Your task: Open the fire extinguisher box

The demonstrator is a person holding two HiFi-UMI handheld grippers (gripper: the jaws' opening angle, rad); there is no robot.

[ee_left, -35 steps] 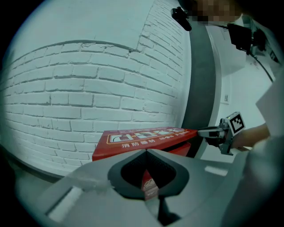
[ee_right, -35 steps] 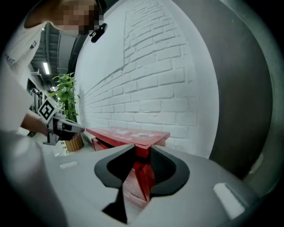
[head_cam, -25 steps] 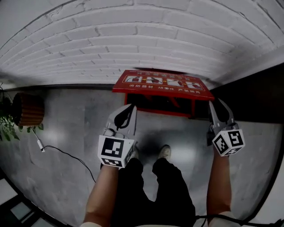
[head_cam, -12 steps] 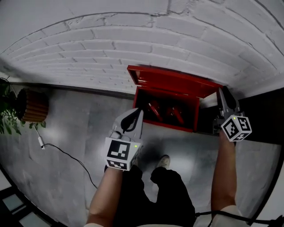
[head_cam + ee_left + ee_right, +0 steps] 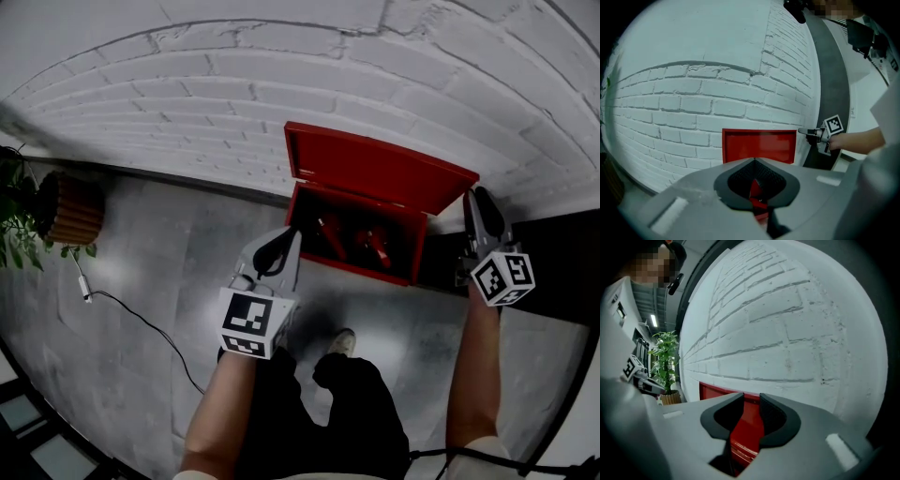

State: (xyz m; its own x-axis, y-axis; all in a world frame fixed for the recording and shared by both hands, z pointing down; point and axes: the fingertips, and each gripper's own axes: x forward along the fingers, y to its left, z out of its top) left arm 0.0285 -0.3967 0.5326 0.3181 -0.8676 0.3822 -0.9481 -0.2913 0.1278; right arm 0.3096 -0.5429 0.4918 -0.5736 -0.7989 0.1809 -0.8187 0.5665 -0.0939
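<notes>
The red fire extinguisher box point(image 5: 361, 269) stands on the floor against the white brick wall. Its lid point(image 5: 375, 173) is raised and leans back near the bricks. Red extinguishers point(image 5: 375, 244) lie inside. My right gripper point(image 5: 475, 194) is at the lid's upper right corner. The lid's edge point(image 5: 747, 427) sits between its jaws, which have just been closing on it. The left gripper view shows that gripper point(image 5: 802, 131) touching the lid point(image 5: 759, 146). My left gripper point(image 5: 292, 232) hovers before the box's left front, shut and empty.
A potted plant in a ribbed brown pot point(image 5: 61, 230) stands at the left by the wall. A thin cable point(image 5: 131, 323) trails over the grey floor. A dark wall panel point(image 5: 562, 253) begins just right of the box. My shoes point(image 5: 342, 342) are in front of it.
The lid has swung up from nearly level to upright by the wall. My right gripper went up and toward the wall with its right corner. The left gripper has barely shifted.
</notes>
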